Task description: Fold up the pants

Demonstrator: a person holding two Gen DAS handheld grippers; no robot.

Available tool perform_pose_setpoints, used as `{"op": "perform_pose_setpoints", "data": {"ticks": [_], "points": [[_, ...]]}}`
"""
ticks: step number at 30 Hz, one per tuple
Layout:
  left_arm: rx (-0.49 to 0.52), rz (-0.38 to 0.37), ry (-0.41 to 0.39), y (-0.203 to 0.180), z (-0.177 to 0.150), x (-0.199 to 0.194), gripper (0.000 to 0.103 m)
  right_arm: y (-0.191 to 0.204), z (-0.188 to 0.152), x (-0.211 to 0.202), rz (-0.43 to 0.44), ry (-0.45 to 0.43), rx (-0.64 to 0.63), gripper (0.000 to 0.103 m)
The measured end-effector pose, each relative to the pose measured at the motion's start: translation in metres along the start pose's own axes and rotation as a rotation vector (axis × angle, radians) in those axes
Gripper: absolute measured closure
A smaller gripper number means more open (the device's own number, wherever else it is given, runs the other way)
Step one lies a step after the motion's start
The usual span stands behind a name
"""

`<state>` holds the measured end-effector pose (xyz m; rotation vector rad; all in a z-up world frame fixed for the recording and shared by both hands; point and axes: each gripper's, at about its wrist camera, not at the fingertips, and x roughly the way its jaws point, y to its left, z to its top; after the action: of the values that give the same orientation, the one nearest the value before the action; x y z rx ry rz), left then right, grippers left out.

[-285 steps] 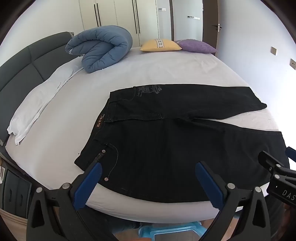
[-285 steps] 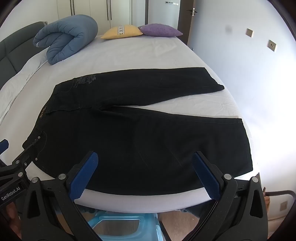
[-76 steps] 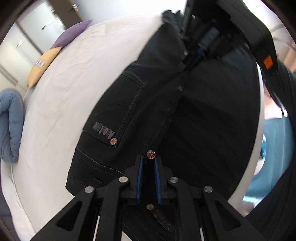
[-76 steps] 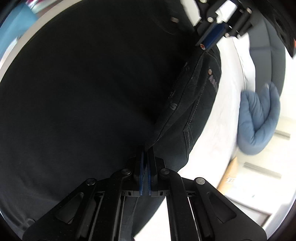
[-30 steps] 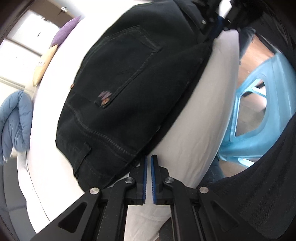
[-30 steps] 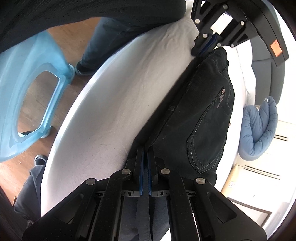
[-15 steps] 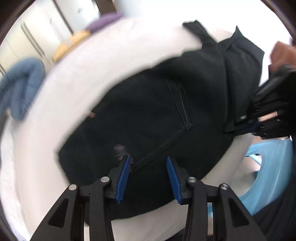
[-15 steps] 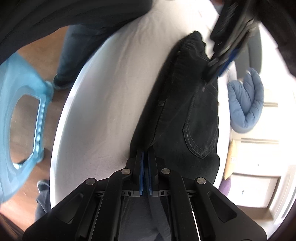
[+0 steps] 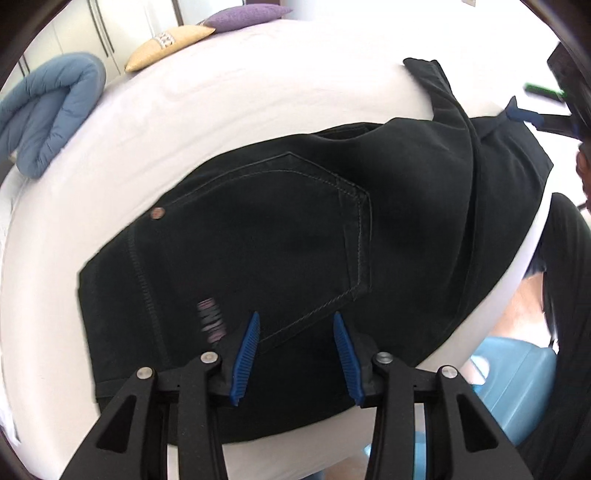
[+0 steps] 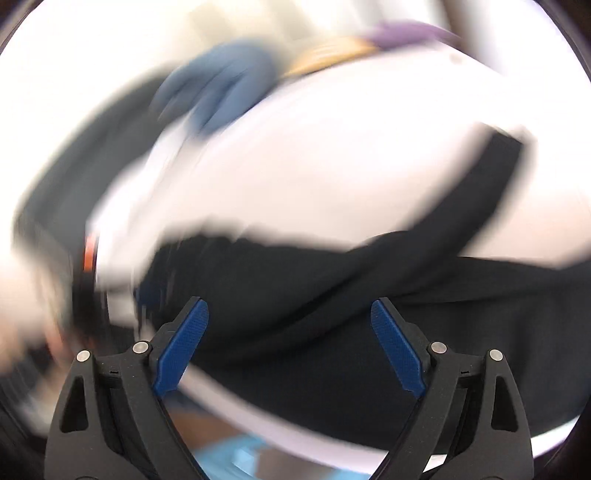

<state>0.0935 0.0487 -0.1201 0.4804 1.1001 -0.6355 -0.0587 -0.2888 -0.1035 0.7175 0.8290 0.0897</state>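
Black jeans (image 9: 295,229) lie folded lengthwise on the white bed (image 9: 229,110), back pocket up, waistband at the left. My left gripper (image 9: 295,354) is open and empty just above the pants near the pocket's lower edge. My right gripper (image 10: 291,347) is open and empty over the pants (image 10: 332,295); its view is heavily motion-blurred. A blue finger of the right gripper (image 9: 524,114) shows at the far right of the left wrist view, near the leg end.
A rolled blue duvet (image 9: 48,110) lies at the back left, with a yellow pillow (image 9: 166,40) and a purple pillow (image 9: 247,14) behind. A light blue plastic stool (image 9: 509,387) stands on the floor by the bed's near edge.
Both grippers were shut on the pants' edge a second ago; both have let go and opened. The pants now lie folded on the bed. The right gripper is swinging fast.
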Motion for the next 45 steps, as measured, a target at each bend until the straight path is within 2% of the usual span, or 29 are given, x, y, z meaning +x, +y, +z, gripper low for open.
{"op": "perform_pose_setpoints", "data": {"ticks": [1,2,4,6,8,11,14,18,22,24,25,27,28,30,31,32,37,39,45], "points": [[-0.005,0.007,0.029,-0.001,0.0,0.01,0.058,-0.034,0.023,-0.008,0.047,-0.059,0.131,0.013],[-0.027,-0.001,0.052,0.001,-0.003,0.02,0.058,-0.052,0.035,-0.011,0.067,-0.086,0.194,0.014],[-0.105,-0.049,0.029,0.01,-0.005,0.024,0.057,-0.098,0.067,-0.01,0.096,-0.122,0.358,0.018],[-0.18,-0.105,0.025,0.017,-0.007,0.025,0.057,-0.127,0.09,-0.003,0.106,-0.137,0.43,0.026],[-0.168,-0.096,0.031,0.013,-0.007,0.025,0.057,-0.154,0.112,0.007,0.109,-0.152,0.473,0.031],[-0.155,-0.07,0.048,0.013,0.003,0.027,0.057,-0.183,0.124,0.029,0.102,-0.142,0.564,0.038],[-0.162,-0.068,0.042,0.01,0.007,0.028,0.057,-0.188,0.124,0.049,0.091,-0.118,0.591,0.039],[-0.165,-0.07,0.031,0.018,-0.009,0.031,0.057,-0.177,0.116,0.075,0.078,-0.07,0.594,0.039],[-0.168,-0.067,0.022,0.02,-0.012,0.029,0.057,-0.181,0.12,0.088,0.087,-0.07,0.616,0.04],[-0.17,-0.068,0.016,0.021,-0.015,0.027,0.057,-0.182,0.122,0.093,0.094,-0.075,0.627,0.052],[-0.171,-0.067,0.013,0.021,-0.016,0.027,0.057,-0.186,0.125,0.095,0.094,-0.084,0.634,0.054],[-0.171,-0.066,0.011,0.02,-0.016,0.027,0.057,-0.193,0.13,0.097,0.095,-0.091,0.64,0.073],[-0.172,-0.066,0.01,0.02,-0.016,0.026,0.057,-0.196,0.135,0.101,0.095,-0.086,0.634,0.076],[-0.172,-0.066,0.009,0.02,-0.017,0.026,0.057,-0.189,0.138,0.109,0.071,-0.082,0.598,0.092],[-0.172,-0.066,0.009,0.02,-0.017,0.026,0.057,-0.186,0.145,0.111,0.052,-0.079,0.563,0.095],[-0.172,-0.066,0.009,0.02,-0.016,0.027,0.057,-0.182,0.141,0.111,0.048,-0.083,0.544,0.096],[-0.174,-0.068,0.005,0.019,-0.017,0.026,0.057,-0.13,0.173,0.1,-0.009,-0.134,0.375,0.098],[-0.177,-0.071,0.001,0.02,-0.018,0.026,0.057,-0.102,0.19,0.086,0.015,-0.169,0.311,0.098],[-0.203,-0.08,-0.026,0.024,-0.02,0.023,0.056,0.031,0.266,0.023,0.173,-0.294,0.077,0.099]]}}
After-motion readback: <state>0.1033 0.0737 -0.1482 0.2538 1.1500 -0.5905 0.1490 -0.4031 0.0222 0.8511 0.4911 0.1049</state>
